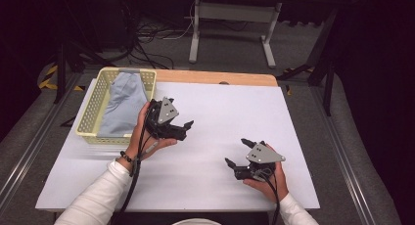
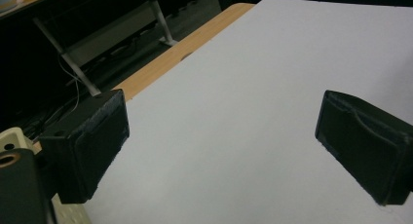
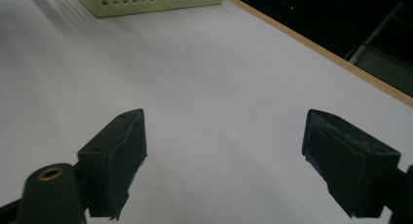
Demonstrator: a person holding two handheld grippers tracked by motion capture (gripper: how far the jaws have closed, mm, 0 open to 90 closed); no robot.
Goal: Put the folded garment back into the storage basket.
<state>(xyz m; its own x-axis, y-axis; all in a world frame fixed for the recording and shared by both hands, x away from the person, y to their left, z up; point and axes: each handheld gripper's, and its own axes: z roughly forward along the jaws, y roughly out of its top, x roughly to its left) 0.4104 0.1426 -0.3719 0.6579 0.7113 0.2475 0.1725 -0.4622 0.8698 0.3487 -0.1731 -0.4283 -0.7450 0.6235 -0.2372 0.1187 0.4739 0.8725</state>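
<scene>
A pale yellow perforated basket (image 1: 91, 109) stands at the table's left, and a folded grey-blue cloth (image 1: 122, 105) lies inside it. My left gripper (image 1: 177, 120) is held just right of the basket, above the white tabletop (image 1: 220, 112). Its jaws are wide apart with nothing between them, as the left gripper view (image 2: 221, 146) confirms. My right gripper (image 1: 237, 152) hovers near the front right of the table, pointing left and away. It is open too, over bare white surface (image 3: 224, 165). The basket's wall (image 3: 146, 0) lies far ahead in the right gripper view.
The tabletop's wooden far edge (image 1: 215, 77) runs behind the white surface. Beyond it on the floor are a white table frame (image 1: 230, 24) and loose cables (image 1: 151, 36). A white rounded object (image 1: 195, 222) peeks in at the bottom edge.
</scene>
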